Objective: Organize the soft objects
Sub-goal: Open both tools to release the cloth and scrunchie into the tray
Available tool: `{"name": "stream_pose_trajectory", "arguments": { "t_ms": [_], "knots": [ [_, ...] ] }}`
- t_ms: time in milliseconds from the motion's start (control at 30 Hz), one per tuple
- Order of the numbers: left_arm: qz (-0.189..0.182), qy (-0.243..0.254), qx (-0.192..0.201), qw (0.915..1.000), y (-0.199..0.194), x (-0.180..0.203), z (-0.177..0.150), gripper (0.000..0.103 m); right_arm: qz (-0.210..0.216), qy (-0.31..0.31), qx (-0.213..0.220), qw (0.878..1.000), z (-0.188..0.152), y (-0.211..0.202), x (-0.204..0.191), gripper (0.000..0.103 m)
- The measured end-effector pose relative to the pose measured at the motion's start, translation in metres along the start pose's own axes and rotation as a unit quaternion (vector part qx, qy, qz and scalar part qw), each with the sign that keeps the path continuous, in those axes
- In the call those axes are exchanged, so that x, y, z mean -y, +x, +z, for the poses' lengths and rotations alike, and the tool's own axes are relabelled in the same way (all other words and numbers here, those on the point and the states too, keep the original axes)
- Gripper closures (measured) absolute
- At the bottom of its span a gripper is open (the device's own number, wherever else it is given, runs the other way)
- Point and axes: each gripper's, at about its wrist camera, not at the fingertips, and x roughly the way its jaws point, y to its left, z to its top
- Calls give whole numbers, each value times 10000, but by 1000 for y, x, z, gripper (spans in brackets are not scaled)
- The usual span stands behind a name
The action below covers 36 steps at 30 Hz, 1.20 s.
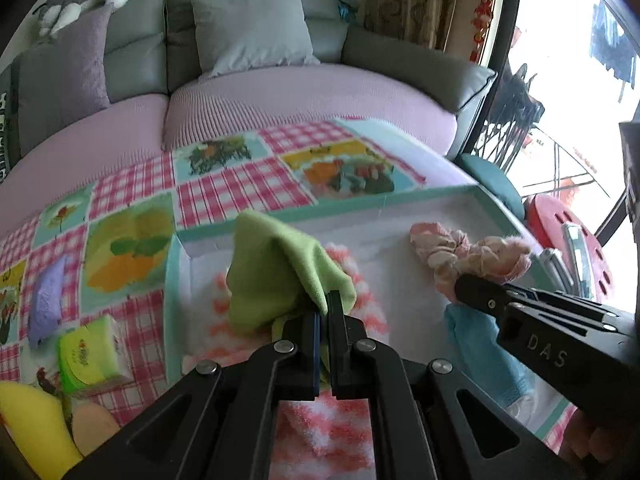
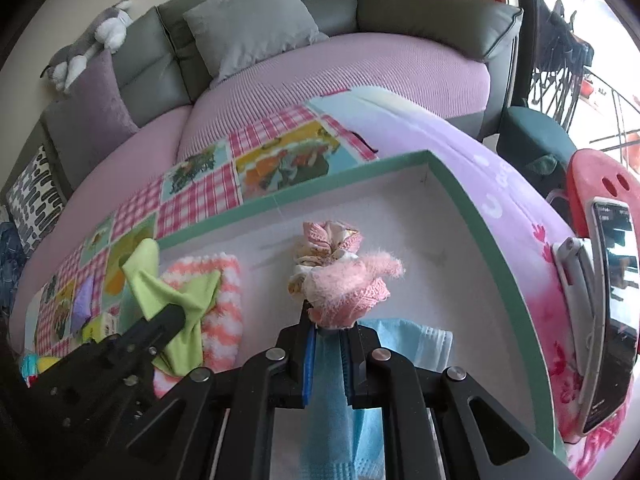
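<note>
Here the left tool [image 1: 327, 308] clenches a green cloth [image 1: 276, 272], the right tool [image 2: 325, 322] a pink bundle [image 2: 344, 280], above the tray [image 2: 460, 200].

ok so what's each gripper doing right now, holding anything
left gripper: closed on the green cloth, over the tray.
right gripper: closed on the pink fabric bundle.

Black hand-held gripper [image 1: 327, 300], blue pads, "DAS"

Home living room, grey sofa [image 1: 256, 12], cushions, plush toy [image 2: 100, 36]
</note>
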Motion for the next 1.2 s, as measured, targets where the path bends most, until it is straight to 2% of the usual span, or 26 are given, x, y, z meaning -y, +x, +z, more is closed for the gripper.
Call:
{"name": "stream_pose_trajectory", "arguments": {
  "t_ms": [167,233,467,500,533,600,667,833,900,1033,1067,1133,1200],
  "knots": [
    [-17,-104,-126,9999,7,-5,-3,100,-29,6,-64,10000,-1,2,-1,91],
    [-7,-92,-160,9998,7,-5,-3,99,-43,-2,-80,10000,-1,3,-2,88],
    [90,41,-387,9992,-8,-2,7,97,-44,-6,-86,10000,2,-5,-4,86],
    [150,54,-474,9987,-10,-2,8,91,-45,1,-120,9999,2,-7,-5,85],
    [225,62,-576,9981,-11,-3,9,80,-64,-8,-163,9998,2,-7,-5,85],
    [452,39,-751,9961,-15,-5,11,63,-177,-52,-247,9995,1,-8,-5,85],
    [568,-37,-830,9949,-21,-10,12,61,-269,-68,-314,9991,1,-11,-5,82],
    [695,-149,-954,9929,-34,-20,13,56,-459,-143,-326,9983,2,-22,-7,62],
    [771,-190,-936,9924,-40,-23,14,54,-518,-204,-319,9979,2,-27,-9,60],
    [851,-393,-857,9919,-53,-33,17,51,-616,-324,-270,9972,3,-37,-12,43],
    [884,-464,-824,9916,-57,-37,17,49,-640,-364,-272,9969,3,-39,-13,43],
    [950,-567,-775,9908,-61,-43,18,36,-684,-444,-267,9963,2,-42,-15,37],
    [1037,-689,-736,9895,-64,-51,17,36,-733,-487,-267,9958,2,-44,-16,31]
  ]
}}
